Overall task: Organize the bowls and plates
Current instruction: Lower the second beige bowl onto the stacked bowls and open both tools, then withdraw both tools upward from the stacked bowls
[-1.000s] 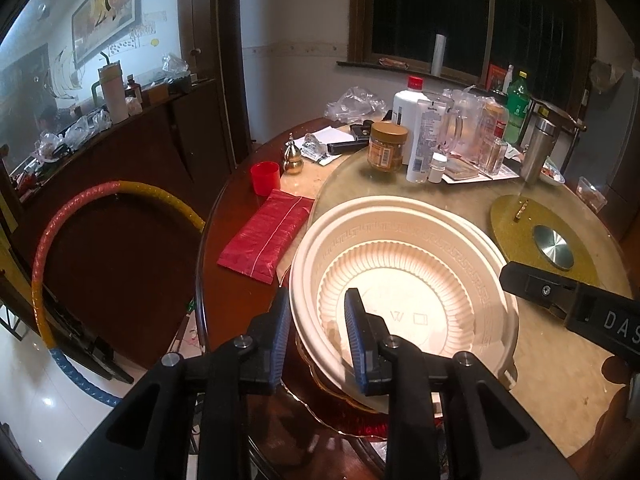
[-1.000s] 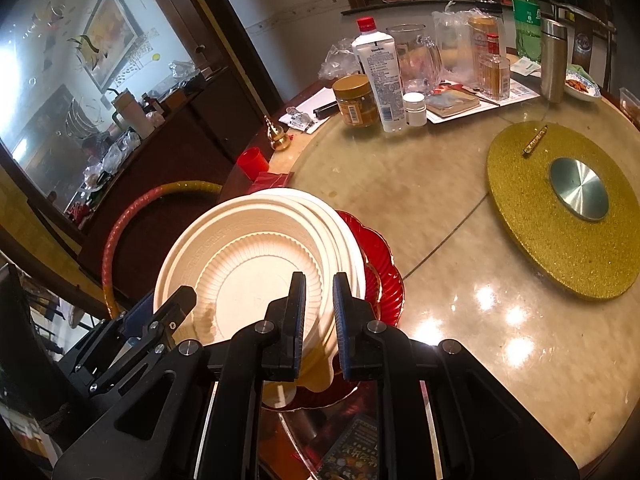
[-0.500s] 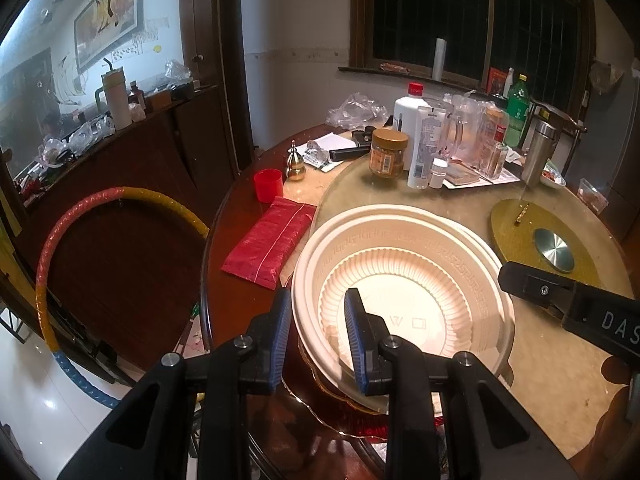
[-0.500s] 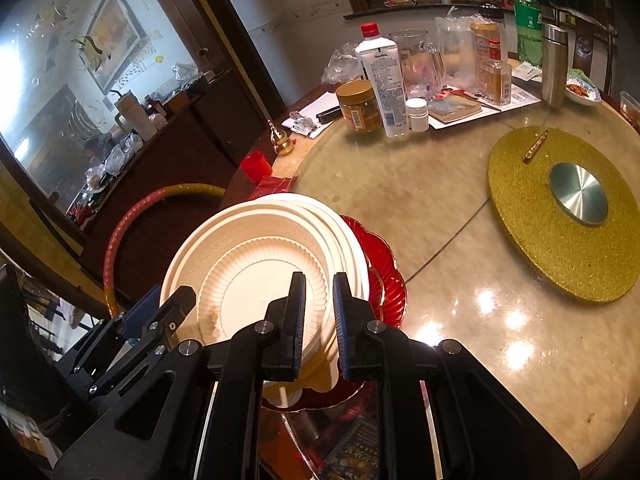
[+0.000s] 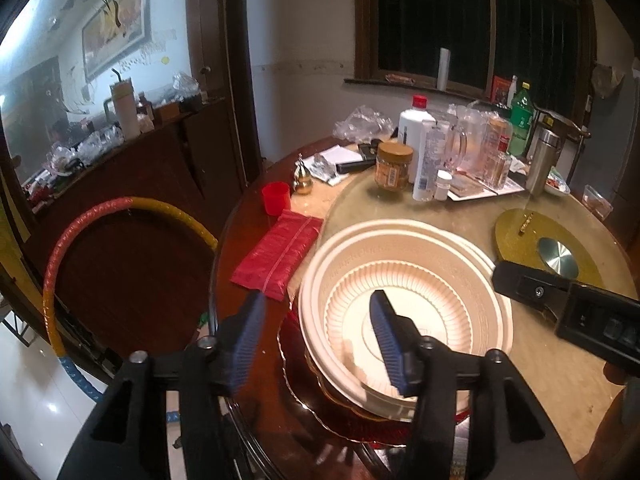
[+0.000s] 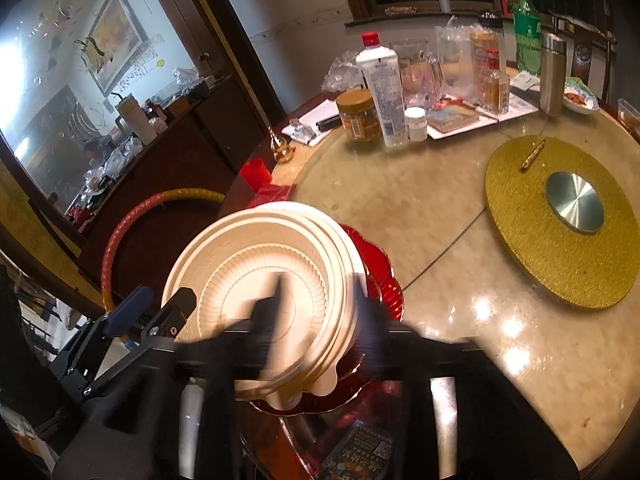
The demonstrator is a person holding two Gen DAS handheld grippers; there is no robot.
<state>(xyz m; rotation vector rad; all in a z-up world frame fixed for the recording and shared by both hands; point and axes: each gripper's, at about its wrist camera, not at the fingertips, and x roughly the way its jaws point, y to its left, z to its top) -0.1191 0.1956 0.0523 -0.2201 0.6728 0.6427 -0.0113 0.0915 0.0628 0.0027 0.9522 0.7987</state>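
Jaws of both grippers [image 5: 318, 334] [image 6: 320, 308] opening off cream bowl stack [image 5: 404, 280], rim between.

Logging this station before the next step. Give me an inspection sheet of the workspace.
Surface: round table, glossy, with a gold turntable.
Job's things: cream bowls stacked on a red plate at the near edge.
Clutter: red pouch, red cup, jar, bottles, flask at the far side.
Grippers: left tongs opening astride the bowls' rim, pads clear; right tongs opening, blurred, the rim between them.
Cables: nothing seen.
Surroundings: hoop against a dark cabinet, dark window.
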